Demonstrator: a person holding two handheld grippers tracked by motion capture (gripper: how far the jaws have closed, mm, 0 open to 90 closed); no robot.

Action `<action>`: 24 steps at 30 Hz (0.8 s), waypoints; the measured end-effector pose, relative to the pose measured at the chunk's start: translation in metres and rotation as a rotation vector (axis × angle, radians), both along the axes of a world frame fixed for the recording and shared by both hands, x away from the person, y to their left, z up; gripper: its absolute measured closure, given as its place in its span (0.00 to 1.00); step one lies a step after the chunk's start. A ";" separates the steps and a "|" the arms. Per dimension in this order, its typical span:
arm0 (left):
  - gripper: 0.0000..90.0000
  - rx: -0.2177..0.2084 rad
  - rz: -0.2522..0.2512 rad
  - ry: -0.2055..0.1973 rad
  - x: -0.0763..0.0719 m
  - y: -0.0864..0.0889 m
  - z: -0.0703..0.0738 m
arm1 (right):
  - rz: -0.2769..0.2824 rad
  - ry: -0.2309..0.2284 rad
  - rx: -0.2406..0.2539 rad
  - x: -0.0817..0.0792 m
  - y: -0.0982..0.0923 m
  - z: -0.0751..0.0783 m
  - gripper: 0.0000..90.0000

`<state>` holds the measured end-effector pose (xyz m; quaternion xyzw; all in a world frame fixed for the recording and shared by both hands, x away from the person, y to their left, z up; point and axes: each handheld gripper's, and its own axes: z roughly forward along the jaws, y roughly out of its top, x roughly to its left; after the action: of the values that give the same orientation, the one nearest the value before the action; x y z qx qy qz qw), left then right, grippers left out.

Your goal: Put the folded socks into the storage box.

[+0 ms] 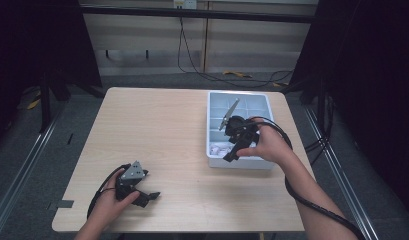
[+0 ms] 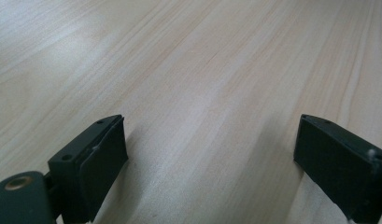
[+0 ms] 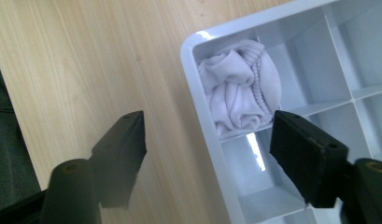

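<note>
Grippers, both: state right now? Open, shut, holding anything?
Left gripper: open, empty, low over the bare table.
Right gripper: open, empty, jaws straddling the divided tray's wall, near the white cloth.

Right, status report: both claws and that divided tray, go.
Left claw open, low over bare table. Right claw open, above divided tray near corner. White rolled cloth sits in corner compartment, ungrasped. Nothing in the way.
</note>
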<state>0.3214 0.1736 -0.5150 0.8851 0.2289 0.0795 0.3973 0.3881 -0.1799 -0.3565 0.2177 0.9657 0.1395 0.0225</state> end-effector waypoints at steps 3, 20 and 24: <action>0.10 -0.002 0.001 0.002 0.000 0.000 0.000 | -0.018 0.003 0.000 -0.002 -0.005 -0.001 0.27; 0.10 -0.001 0.002 0.004 0.000 0.000 0.000 | -0.066 -0.005 -0.004 -0.023 -0.036 -0.008 0.22; 0.10 -0.002 0.003 0.003 0.000 0.000 0.000 | -0.073 -0.008 0.001 -0.029 -0.041 -0.009 0.22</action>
<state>0.3211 0.1733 -0.5151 0.8846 0.2310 0.0784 0.3975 0.3589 -0.2212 -0.3651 0.2520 0.9570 0.1400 0.0314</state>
